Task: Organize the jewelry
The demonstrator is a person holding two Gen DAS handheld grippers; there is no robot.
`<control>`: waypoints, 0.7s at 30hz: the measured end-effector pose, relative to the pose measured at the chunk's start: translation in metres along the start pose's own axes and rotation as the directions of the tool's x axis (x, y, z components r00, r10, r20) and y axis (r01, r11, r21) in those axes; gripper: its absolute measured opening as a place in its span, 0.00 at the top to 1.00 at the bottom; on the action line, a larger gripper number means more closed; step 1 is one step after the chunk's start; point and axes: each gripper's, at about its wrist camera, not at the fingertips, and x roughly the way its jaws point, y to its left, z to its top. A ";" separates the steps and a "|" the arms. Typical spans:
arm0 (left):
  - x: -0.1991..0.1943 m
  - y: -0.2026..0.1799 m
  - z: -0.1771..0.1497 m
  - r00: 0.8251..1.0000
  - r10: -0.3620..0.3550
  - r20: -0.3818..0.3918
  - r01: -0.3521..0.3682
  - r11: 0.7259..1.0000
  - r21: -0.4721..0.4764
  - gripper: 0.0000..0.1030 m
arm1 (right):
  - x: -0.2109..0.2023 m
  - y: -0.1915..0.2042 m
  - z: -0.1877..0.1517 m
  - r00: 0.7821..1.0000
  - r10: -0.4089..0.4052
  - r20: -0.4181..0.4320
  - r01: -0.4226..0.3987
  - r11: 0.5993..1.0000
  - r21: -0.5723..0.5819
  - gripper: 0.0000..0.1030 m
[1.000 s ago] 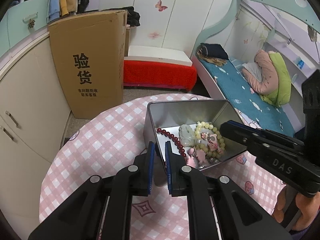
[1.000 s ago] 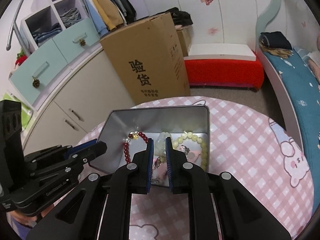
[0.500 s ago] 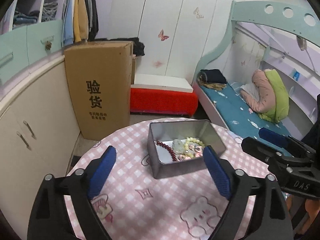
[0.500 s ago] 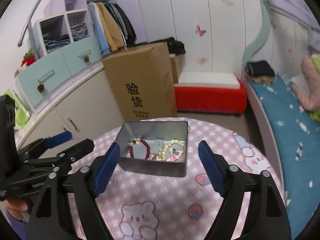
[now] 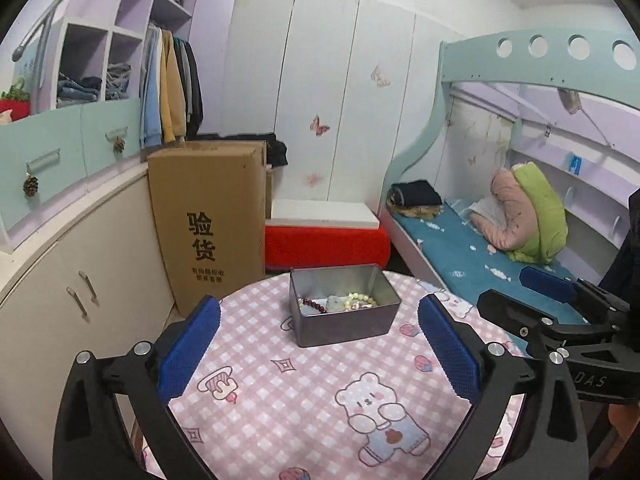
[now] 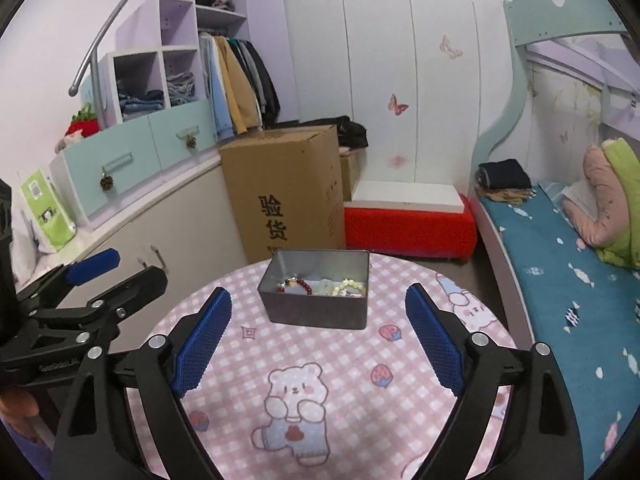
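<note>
Jewelry (image 5: pixel 338 303) pooled inside open metal tin (image 5: pixel 344 326) mid-desk (image 5: pixel 304 400), left gripper (image 5: pixel 318 344) and right gripper (image 6: pixel 318 336) spread wide, empty, jaws just opened, drawn clear, apparently task finished.

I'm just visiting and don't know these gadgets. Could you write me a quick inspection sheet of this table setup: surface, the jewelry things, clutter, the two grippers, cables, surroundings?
Surface: round table under a pink checked cloth printed with bears and strawberries.
Job's things: open metal tin on the table's far half, holding a dark red bead bracelet, a pale yellow-green bead bracelet and a pale green piece between them; other small pieces too small to tell.
Clutter: nothing seen on the cloth besides the tin.
Grippers: left gripper and right gripper both wide open, jaws just opened, nothing between them, held clear of the tin.
Cables: nothing seen.
Surroundings: cardboard box, red bench, bunk bed, hanging clothes.
</note>
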 end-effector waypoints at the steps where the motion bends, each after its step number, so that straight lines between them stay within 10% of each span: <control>1: -0.007 -0.002 -0.001 1.000 0.004 0.010 -0.004 1.000 0.003 0.07 | -0.009 0.001 0.000 1.000 -0.003 0.013 0.003 1.000 -0.003 0.17; 21: -0.076 -0.029 0.008 0.985 0.000 0.173 -0.018 0.995 0.099 0.07 | -0.098 0.014 0.006 0.984 -0.043 0.174 0.052 0.998 -0.047 0.13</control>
